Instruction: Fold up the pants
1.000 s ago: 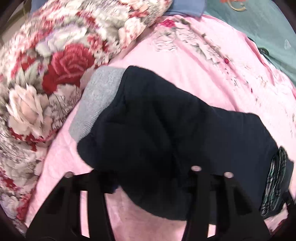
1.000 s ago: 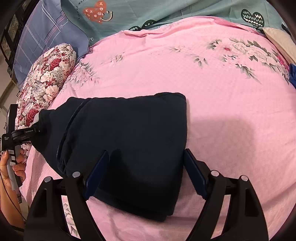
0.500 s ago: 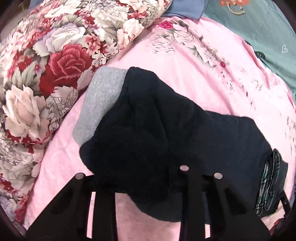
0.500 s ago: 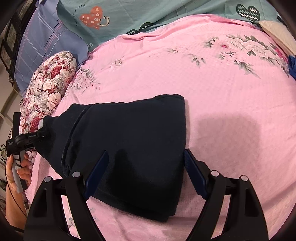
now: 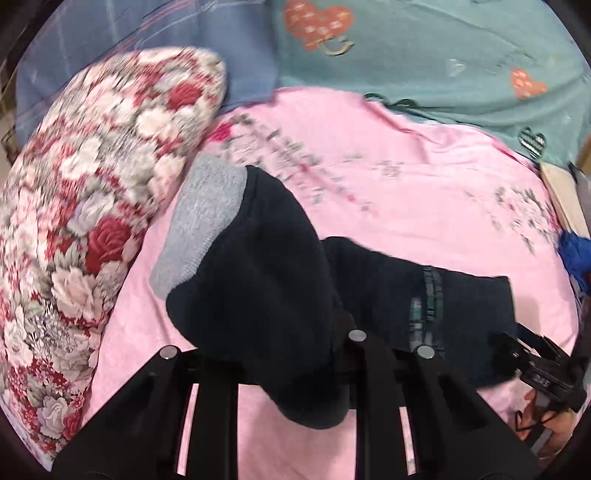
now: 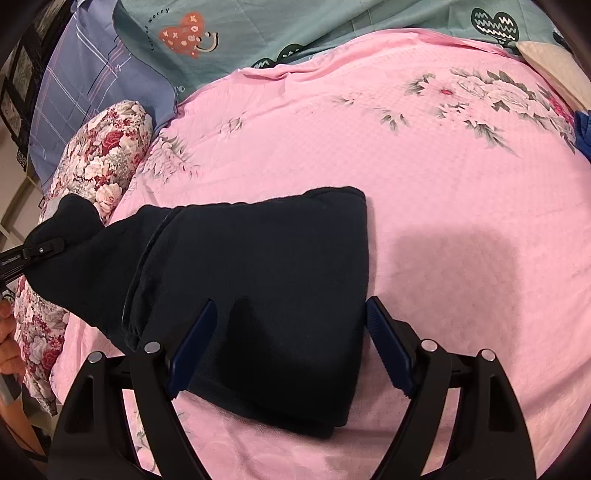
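Observation:
Dark navy pants lie partly folded on the pink floral bedsheet. My left gripper is shut on the pants' end with the grey ribbed cuff and holds it lifted above the bed; it shows at the left edge of the right wrist view. My right gripper is open, its blue-padded fingers straddling the near folded part of the pants, low over the fabric. The right gripper appears in the left wrist view at lower right.
A red-and-white floral pillow lies along the left side. A blue plaid pillow and a teal heart-print quilt lie at the back. A blue cloth and a beige item sit at the right edge.
My left gripper has lifted the cuffed end of the pants and swung rightward toward the folded part. My right gripper has stayed open over the near fold.

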A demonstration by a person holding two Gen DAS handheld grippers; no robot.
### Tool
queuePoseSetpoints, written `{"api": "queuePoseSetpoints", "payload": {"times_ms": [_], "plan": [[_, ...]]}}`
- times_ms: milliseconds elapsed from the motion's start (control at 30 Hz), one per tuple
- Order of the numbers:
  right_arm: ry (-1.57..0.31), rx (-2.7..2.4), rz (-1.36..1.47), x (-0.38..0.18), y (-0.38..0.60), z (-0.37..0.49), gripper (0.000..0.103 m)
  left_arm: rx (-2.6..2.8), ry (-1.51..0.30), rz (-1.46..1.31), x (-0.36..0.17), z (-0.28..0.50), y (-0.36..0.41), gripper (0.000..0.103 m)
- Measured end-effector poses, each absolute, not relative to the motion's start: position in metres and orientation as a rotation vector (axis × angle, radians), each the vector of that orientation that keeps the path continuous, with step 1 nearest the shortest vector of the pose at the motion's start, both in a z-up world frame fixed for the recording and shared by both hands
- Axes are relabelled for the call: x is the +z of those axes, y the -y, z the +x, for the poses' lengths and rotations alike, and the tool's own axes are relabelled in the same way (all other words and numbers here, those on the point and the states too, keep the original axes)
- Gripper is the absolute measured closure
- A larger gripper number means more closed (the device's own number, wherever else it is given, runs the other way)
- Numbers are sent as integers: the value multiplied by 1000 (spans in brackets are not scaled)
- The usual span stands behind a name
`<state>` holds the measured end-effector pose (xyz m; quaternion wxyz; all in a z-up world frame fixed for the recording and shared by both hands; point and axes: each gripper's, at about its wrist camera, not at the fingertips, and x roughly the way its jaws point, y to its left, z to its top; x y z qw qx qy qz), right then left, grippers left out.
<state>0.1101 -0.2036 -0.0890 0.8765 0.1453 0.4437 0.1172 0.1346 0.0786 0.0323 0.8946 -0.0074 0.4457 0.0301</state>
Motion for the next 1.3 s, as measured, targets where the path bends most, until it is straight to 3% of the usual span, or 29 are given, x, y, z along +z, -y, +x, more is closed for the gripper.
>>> {"api": "queuePoseSetpoints", "payload": {"times_ms": [267,400,433,500,533,567,633,1033,1300], "plan": [[-924,217,295,-87,209,109,21,-81,-903,87,39,127,6,83],[-923,233,301,-86,209,108,21,-159,-981,92,9,136,44,81],[-924,227,298,-86,210,108,21,-173,-1008,92,-1,138,50,77],[-931,207,291,-87,211,108,21,-193,-1050,99,-21,143,62,57],[-933,205,294,-87,212,108,21,-206,-1067,102,-29,144,69,39],[-934,205,298,-86,213,108,21,-228,-1073,103,-33,142,74,27],[-934,202,300,-86,214,108,21,-247,-1067,109,-33,138,82,20],[-930,192,301,-86,214,109,20,-167,-945,25,24,124,25,15],[-918,175,329,-86,219,109,20,53,-1087,-49,-28,144,-28,15]]}}
